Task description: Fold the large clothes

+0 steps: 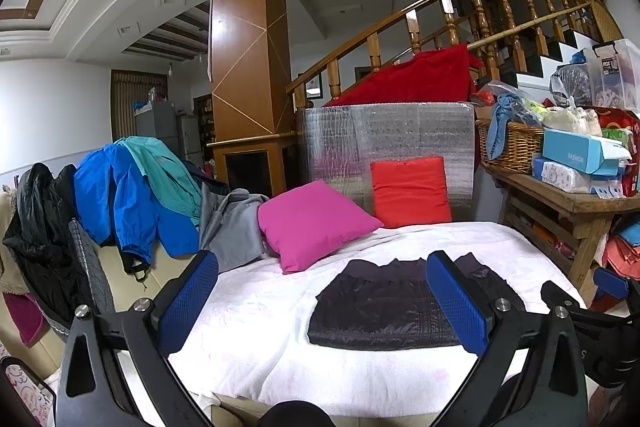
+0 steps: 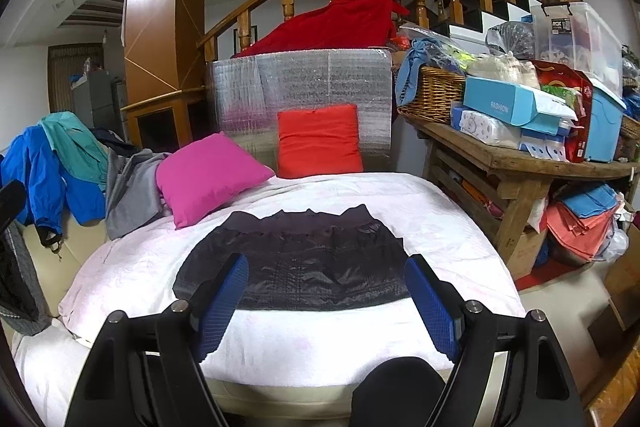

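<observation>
Left tongs (image 1: 322, 291): blue pads spread wide, nothing between them; held low at the near edge of the bed, aimed across it, likely a rest pose with no grip in hand.
Right tongs (image 2: 326, 293): also wide apart and empty, hovering above the near edge of the bed; dark garment lay just ahead, framed between the two pads but untouched.
Dark garment (image 2: 294, 261): quilted, shiny, already lying as a flat compact rectangle on the bed, straight ahead of the right tongs and ahead and to the right of the left tongs; its tidy edges suggested a finished or nearly finished fold.
Bed (image 2: 440, 227): pale cover, serving as the folding surface; kept bare around the garment, probably for room to work.
Pink cushion (image 1: 314, 223): beyond the left tongs, pushed back toward the far side, clear of the work area.
Red cushion (image 1: 410, 191): farther back, leaning against a silver panel.
Jacket pile (image 1: 132, 195): blue, teal, grey and black pieces draped left of the left tongs, off the bed; likely the stock waiting to be folded.
Table (image 2: 520, 163): right of the right tongs, loaded with boxes and a basket.
</observation>
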Available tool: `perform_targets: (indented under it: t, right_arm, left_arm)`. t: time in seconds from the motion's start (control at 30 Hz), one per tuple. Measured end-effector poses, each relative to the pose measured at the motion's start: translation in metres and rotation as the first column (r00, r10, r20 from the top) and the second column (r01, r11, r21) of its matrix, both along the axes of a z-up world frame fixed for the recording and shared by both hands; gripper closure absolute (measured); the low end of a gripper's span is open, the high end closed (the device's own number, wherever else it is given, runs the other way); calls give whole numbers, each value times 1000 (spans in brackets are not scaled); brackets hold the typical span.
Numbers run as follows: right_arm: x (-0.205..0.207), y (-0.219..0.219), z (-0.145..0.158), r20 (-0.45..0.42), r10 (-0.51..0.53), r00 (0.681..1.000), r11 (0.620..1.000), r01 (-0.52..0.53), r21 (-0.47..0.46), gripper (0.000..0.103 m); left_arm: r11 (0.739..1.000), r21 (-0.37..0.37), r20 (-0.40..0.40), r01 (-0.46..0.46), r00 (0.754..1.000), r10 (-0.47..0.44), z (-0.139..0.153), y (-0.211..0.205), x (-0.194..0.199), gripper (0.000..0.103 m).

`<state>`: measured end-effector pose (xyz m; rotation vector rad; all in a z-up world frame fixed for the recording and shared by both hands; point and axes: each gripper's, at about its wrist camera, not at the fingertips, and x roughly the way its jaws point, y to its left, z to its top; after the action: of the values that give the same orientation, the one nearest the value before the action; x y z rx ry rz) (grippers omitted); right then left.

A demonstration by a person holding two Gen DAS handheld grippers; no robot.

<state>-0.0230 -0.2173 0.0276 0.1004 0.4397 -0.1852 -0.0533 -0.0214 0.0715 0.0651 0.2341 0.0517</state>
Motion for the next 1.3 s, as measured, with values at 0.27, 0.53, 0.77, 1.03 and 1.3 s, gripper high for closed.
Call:
perform_targets:
  t: [0.27,0.53,0.77,1.03,1.3]
  right_arm:
    - [2,3,-2,-6,-2,1000,1000,2,-1,20]
    - [7,11,-6,-17,-2,1000,1000,2,-15,20]
    - [15,20,-10,-38,1,999,999,-2,-32,20]
    - [44,17,-23,-98,10,995,999,-15,-48,20]
    - [104,-29,-40,-135,-11,991,1000,9,-16,20]
  left_arm:
    - [1000,0,-12,2,1000,-2,-4,2,4,0]
    - [1000,-9,-23,-1,1000,1,-9,6,8,0]
    - [1000,-24,-32,-10,999,9,-11,10,15,0]
    - [998,-57,-72,-24,997,20,-20,10,42,0]
    - [996,-79,-138,45,989,-56,-47,3,109,0]
